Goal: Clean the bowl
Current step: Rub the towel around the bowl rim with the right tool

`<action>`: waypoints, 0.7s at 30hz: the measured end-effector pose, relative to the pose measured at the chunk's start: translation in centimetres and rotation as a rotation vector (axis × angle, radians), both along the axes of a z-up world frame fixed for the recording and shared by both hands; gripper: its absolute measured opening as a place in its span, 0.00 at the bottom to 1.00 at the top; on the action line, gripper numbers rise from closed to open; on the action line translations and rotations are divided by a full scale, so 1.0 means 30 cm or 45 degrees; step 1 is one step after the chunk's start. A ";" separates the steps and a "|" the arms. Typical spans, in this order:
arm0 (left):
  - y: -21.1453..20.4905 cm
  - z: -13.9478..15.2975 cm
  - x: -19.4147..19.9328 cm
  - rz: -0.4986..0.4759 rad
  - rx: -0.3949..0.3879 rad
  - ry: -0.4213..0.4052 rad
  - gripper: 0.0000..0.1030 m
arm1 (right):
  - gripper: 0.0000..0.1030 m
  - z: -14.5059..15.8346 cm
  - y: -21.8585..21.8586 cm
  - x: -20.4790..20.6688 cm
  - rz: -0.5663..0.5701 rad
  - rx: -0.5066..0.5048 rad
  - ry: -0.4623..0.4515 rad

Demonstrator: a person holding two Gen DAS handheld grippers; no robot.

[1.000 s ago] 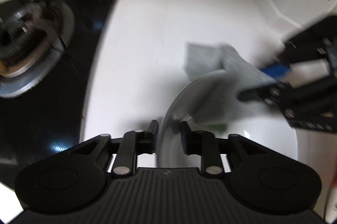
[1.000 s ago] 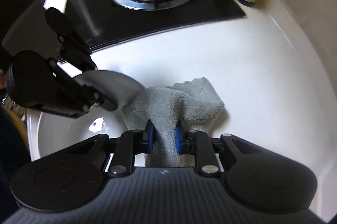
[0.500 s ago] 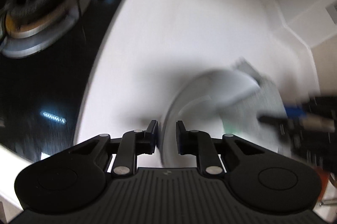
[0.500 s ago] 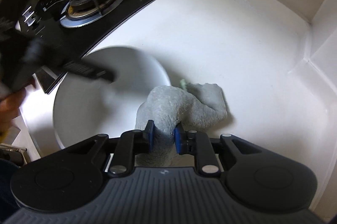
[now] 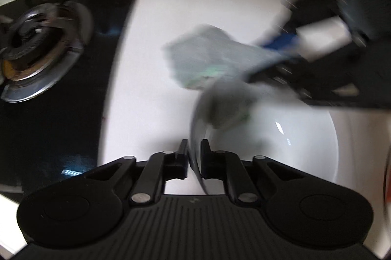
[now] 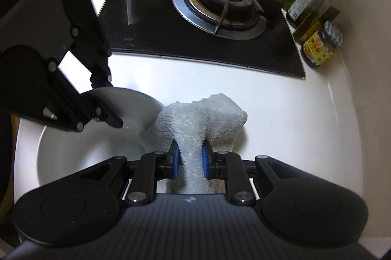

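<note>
1. Right wrist view is sharp. It shows the right gripper with its blue pads pinched on a waist of grey cloth; its jaws have just been closing a little further on that cloth.
2. Only this view shows clearly that the cloth fans out ahead of the pads, one side lying over the rim of the white bowl and the other on the white counter.
3. The left gripper comes in from the left and grips the bowl's far rim, with the bowl tipped up on that side.
4. Behind the bowl sit a black hob with one gas burner, and jars and bottles along the wall at right.
5. Left wrist view is blurred. It shows, close up, what the other view cannot: the left gripper has its jaws narrow, just closed onto the thin bowl rim, one pad on each side.
6. Here the cloth is a grey smear at the bowl's upper edge, with a touch of green under it, held by the right gripper.
7. The bowl's inside looks white and glossy; apart from the cloth's edge, I cannot tell whether anything is in it.
</note>
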State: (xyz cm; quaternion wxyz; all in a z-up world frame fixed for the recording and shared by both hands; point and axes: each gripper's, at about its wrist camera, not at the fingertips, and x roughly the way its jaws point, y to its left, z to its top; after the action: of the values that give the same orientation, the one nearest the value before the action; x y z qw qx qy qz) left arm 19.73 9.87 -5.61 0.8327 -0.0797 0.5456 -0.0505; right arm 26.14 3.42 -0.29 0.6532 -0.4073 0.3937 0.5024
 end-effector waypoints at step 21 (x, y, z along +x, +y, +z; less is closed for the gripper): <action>-0.096 0.026 0.053 -0.334 0.033 -0.028 0.05 | 0.14 0.041 -0.140 -0.086 0.010 -0.115 -0.135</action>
State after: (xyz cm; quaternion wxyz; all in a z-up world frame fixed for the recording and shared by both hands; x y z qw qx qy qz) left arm 21.33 6.99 -4.84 0.8259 0.0037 0.5428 -0.1528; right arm 23.57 -0.78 0.93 0.6522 -0.4638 0.3794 0.4644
